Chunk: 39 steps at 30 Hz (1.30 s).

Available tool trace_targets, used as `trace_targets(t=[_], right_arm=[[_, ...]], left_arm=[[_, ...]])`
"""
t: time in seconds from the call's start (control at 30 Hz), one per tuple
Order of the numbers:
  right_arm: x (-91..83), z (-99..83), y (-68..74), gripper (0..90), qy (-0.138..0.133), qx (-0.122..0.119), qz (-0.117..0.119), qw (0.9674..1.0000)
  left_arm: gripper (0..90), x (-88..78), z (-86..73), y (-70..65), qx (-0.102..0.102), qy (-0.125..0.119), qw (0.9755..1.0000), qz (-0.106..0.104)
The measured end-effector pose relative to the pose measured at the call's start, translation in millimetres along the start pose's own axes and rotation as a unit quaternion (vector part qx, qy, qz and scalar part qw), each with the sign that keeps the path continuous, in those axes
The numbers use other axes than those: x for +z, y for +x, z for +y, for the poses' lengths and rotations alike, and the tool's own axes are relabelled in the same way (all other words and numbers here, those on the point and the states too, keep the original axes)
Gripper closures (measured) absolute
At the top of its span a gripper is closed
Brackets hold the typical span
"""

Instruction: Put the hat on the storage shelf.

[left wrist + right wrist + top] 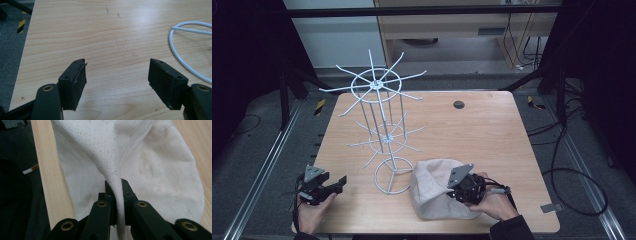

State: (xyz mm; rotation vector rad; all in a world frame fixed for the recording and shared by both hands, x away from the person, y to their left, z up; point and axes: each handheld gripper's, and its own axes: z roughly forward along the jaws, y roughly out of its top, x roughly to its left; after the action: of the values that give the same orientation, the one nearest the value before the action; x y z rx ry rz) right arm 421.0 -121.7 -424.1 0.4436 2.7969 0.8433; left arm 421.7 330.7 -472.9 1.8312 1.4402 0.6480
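Bag (pixel 432 192) slumped, pinched fold upright

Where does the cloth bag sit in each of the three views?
High view: cloth bag at the table's near edge, right of the wire rack.
Left gripper view: not in it.
Right gripper view: bag across the centre, a fold pinched.
Shared landmark: wooden table.

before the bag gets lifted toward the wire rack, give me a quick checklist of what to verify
1. Right claw shut on a fold of the cloth bag: ok.
2. Pinch deep enough to bear the bag's weight: cannot tell.
3. Left claw open, holding nothing: ok.
4. Wire rack upright on the table: ok.
5. Bag apart from the rack's base ring: cannot tell, they look close.
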Motion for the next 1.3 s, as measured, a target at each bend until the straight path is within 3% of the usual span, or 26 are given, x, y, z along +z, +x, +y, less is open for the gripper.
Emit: trace_targets(t=[0.33, 0.73, 1.1, 1.3], right_arm=[[-13.2, -4.7, -1.3, 88.3, -0.035, 0.013, -0.001, 0.9993], [-41.5, -14.6, -7.1, 88.4, -0.099, 0.042, -0.008, 0.9941], [-52.0, -19.5, -11.3, 88.5, -0.125, 0.062, -0.04, 0.9893], [-60.3, -24.7, -15.6, 88.5, -0.145, 0.079, -0.066, 0.9841]], left_arm=[[30.5, -0.4, 0.2, 0.6, -0.006, -0.003, 1.0, -0.002], [30.5, -1.0, 0.1, 1.5, -0.007, -0.003, 1.0, 0.0], [30.5, -1.2, -0.1, 2.2, -0.007, -0.004, 1.0, 0.001], [30.5, -1.3, -0.1, 2.3, -0.007, -0.004, 1.0, 0.001]])
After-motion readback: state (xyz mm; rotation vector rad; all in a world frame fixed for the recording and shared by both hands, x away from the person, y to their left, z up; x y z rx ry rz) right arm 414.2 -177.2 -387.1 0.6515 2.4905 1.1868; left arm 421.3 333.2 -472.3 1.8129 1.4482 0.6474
